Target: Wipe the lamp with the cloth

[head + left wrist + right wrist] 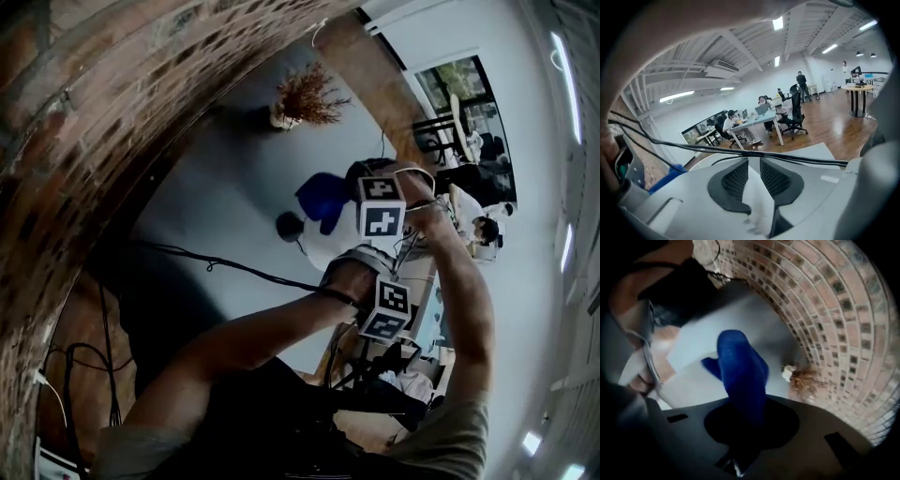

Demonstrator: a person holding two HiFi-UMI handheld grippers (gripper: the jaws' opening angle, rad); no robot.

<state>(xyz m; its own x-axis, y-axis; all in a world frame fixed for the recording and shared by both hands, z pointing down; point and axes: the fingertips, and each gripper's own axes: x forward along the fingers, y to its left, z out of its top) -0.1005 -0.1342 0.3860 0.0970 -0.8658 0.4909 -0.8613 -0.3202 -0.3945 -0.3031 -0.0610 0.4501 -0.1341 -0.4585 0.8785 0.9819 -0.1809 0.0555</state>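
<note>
A brick wall (56, 187) curves round a pale worktop (234, 187). The right gripper (361, 187) has its jaws clamped on a blue cloth (740, 371), which hangs over the worktop just beside the dark, round-headed lamp (291, 225). The left gripper (753, 180) has its jaws narrowed on a white piece (754, 206).

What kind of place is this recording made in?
Probably an open-plan office: people sit at desks, office chairs stand on a wood floor, and ceiling lights run overhead.
</note>
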